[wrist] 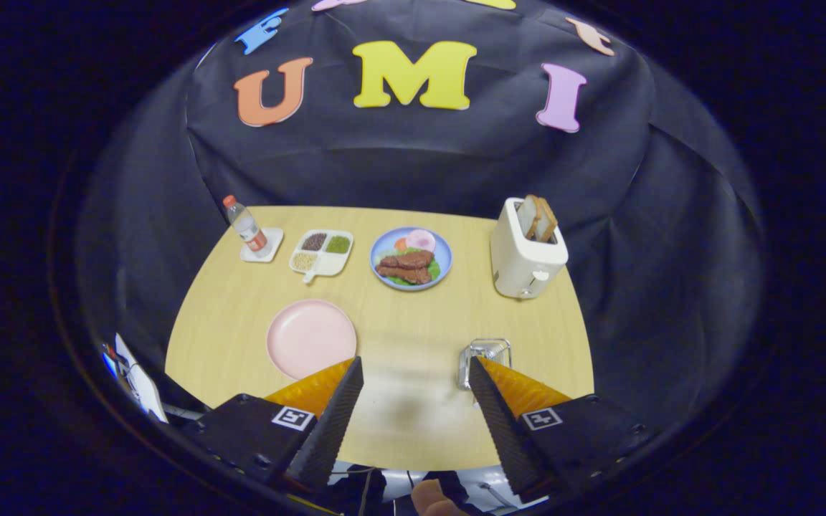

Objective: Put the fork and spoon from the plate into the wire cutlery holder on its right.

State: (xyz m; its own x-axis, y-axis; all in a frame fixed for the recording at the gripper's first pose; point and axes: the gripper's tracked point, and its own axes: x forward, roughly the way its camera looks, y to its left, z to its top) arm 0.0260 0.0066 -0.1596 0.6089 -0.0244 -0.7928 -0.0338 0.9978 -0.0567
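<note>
— Where do the task's things sit?
— The pink plate [310, 337], lower left of centre just beyond my left finger, looks bare. The wire holder [485, 352] is to its right, half behind my right fingertip; I can't tell what's in it.
— And how would they handle?
— A fork or spoon should be light, stiff and slippery, so I'd pinch it mid-handle. My gripper [414, 364] is spread wide and empty. The toaster [528, 258], food plate [446, 254], tray [310, 274] and bottle [247, 226] stand well beyond and block nothing.

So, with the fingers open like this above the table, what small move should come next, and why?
Probably ease the gripper back a little from the wire cutlery holder. The fingers are open and hold nothing, the pink plate looks bare, and one finger hides part of the holder, so its contents cannot be checked.
</note>
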